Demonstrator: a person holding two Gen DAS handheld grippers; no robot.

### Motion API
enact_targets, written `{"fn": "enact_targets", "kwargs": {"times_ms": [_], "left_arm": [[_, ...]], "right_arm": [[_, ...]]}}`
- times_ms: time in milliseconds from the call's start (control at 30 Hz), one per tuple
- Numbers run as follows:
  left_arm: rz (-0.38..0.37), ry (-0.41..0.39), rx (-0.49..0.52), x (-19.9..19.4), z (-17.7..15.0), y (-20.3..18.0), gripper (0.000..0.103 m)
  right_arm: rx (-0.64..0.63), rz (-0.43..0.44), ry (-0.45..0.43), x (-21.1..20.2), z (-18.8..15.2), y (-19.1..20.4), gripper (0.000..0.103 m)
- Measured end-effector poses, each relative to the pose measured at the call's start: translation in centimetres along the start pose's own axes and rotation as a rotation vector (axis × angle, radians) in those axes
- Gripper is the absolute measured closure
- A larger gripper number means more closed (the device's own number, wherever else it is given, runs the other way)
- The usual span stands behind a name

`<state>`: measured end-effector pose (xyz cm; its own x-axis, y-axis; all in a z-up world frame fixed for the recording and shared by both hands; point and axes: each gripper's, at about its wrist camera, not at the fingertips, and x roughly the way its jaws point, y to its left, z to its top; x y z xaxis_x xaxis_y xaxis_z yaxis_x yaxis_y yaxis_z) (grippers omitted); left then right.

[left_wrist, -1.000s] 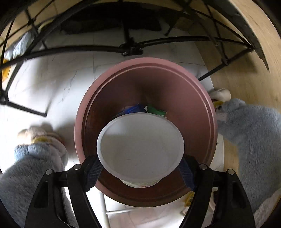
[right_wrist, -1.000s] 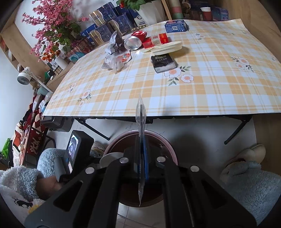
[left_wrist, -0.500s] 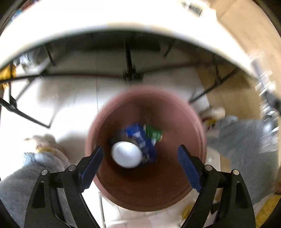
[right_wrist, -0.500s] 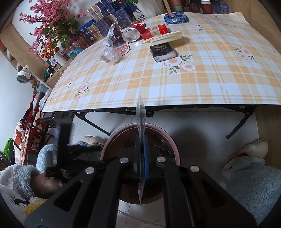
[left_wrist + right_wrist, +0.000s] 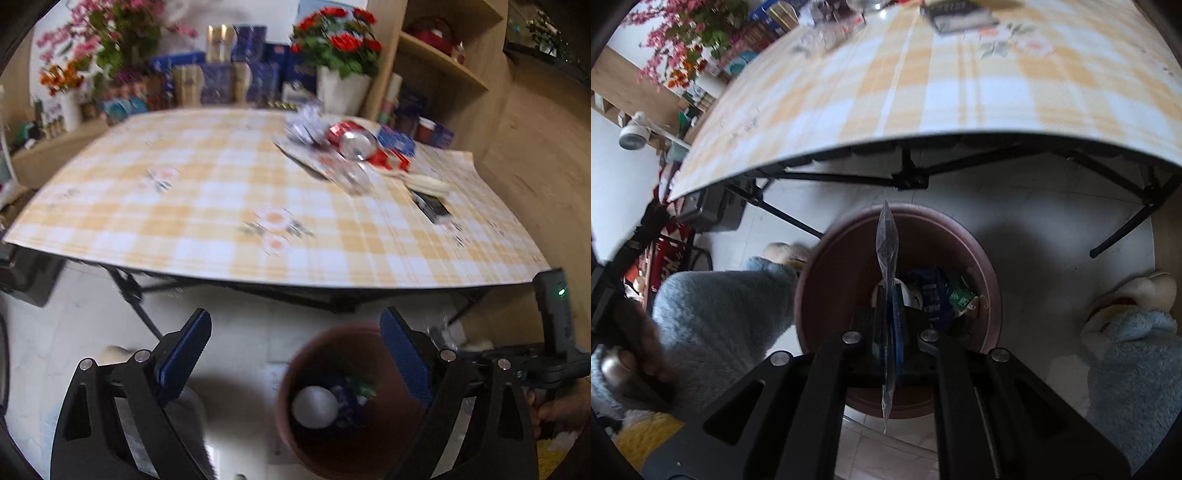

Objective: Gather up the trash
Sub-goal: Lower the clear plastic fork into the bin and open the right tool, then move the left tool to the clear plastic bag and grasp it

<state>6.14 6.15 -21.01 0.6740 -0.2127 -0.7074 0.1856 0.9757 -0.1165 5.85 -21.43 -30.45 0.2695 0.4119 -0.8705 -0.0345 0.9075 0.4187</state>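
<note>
Below the table's near edge (image 5: 923, 122) stands the brown bin (image 5: 827, 258), holding a white bowl (image 5: 314, 406) and blue and green wrappers, partly masked. Left gripper (image 5: 295, 350): jaws spread wide, nothing between them. Right gripper (image 5: 890, 332): jaws pinched tight on a clear plastic wrapper (image 5: 886, 240), edge-on above the bin. Motion blur obscures the red can (image 5: 351, 142) near the table's far right corner.

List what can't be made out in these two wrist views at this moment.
- Left wrist view: trash pile on the table is motion-blurred; only a red can reads, no labels.
- Right wrist view: the right gripper and its clear plastic wrapper cover part of the bin contents; the white cup barely shows.
- Right wrist view: table items are cut off by the top edge.
- Left wrist view: left gripper open, empty.
</note>
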Motion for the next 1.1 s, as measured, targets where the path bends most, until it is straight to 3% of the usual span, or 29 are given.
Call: {"fn": "enact_targets", "kwargs": {"times_ms": [100, 200, 300, 367, 433, 567, 633, 833, 1100], "left_arm": [[0.023, -0.009, 0.007, 0.1, -0.4, 0.5, 0.009], [0.019, 0.07, -0.006, 1.6, -1.4, 1.0, 0.009], [0.013, 0.099, -0.015, 2.3, -1.7, 1.5, 0.009], [0.005, 0.11, -0.022, 2.6, -1.8, 1.6, 0.009], [0.003, 0.119, -0.028, 2.8, -2.0, 1.6, 0.009], [-0.002, 0.129, -0.035, 3.0, -2.1, 1.7, 0.009], [-0.001, 0.127, -0.036, 3.0, -2.2, 1.7, 0.009], [-0.014, 0.108, -0.053, 2.5, -2.0, 1.9, 0.009], [-0.023, 0.114, -0.056, 2.8, -1.9, 1.6, 0.009]], "right_arm": [[0.027, -0.009, 0.03, 1.6, 0.3, -0.6, 0.096], [0.031, -0.008, 0.037, 2.1, 0.3, -0.8, 0.096], [0.033, -0.021, 0.021, 1.8, 0.4, -0.8, 0.095], [0.038, -0.022, 0.013, 1.5, 0.4, -0.9, 0.082], [0.036, -0.033, -0.004, 1.0, 0.4, -0.9, 0.047], [0.007, -0.081, -0.046, -0.2, 0.6, -0.6, 0.026], [-0.006, -0.124, -0.082, -1.2, 0.9, -0.5, 0.01], [0.01, -0.18, -0.204, -4.7, 2.3, -1.6, 0.006], [-0.031, -0.175, -0.305, -7.6, 4.1, -2.5, 0.006]]}}
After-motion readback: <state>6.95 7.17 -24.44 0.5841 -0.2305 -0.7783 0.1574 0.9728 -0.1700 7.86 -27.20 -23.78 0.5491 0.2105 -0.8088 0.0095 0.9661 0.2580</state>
